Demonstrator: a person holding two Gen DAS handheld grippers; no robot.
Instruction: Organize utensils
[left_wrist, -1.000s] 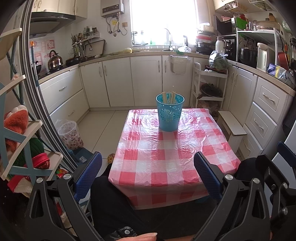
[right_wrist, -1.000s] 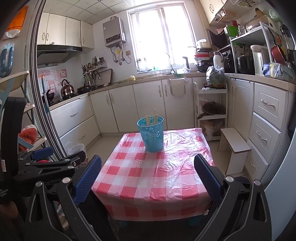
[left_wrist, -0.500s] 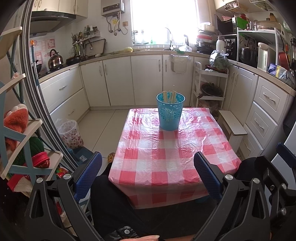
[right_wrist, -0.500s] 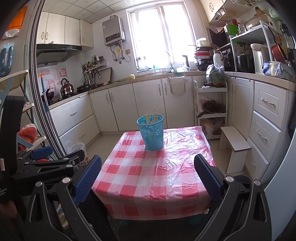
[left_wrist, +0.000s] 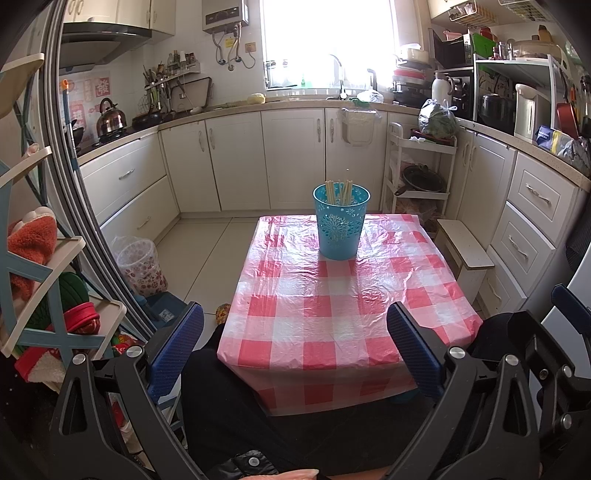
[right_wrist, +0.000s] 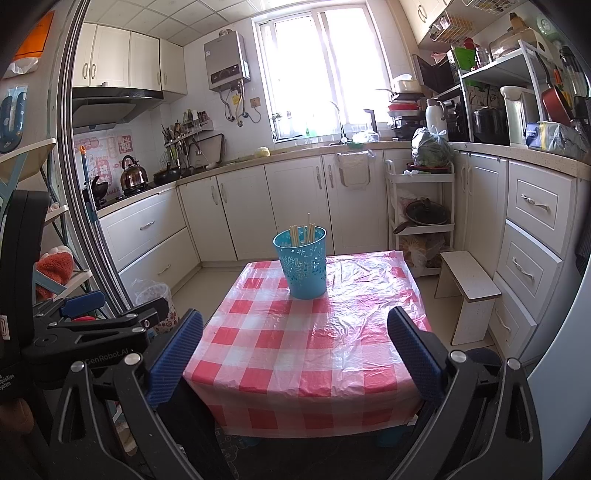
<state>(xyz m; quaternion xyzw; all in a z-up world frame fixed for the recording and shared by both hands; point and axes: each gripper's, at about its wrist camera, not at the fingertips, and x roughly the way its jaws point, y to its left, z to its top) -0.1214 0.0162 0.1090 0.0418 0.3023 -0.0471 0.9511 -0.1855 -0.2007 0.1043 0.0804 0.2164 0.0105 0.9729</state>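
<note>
The left claw (left_wrist: 295, 343) hangs wide apart and empty, held back from the near edge of the table (left_wrist: 332, 306). On the far end of the checked cloth a blue basket (left_wrist: 340, 225) stands upright, with chopsticks (left_wrist: 339, 192) upright inside it.

The right claw (right_wrist: 295, 343) gapes wide too, gripping nothing. The basket (right_wrist: 303, 264) sits on the far left part of the table (right_wrist: 314, 347), chopsticks (right_wrist: 303, 233) in it.
</note>
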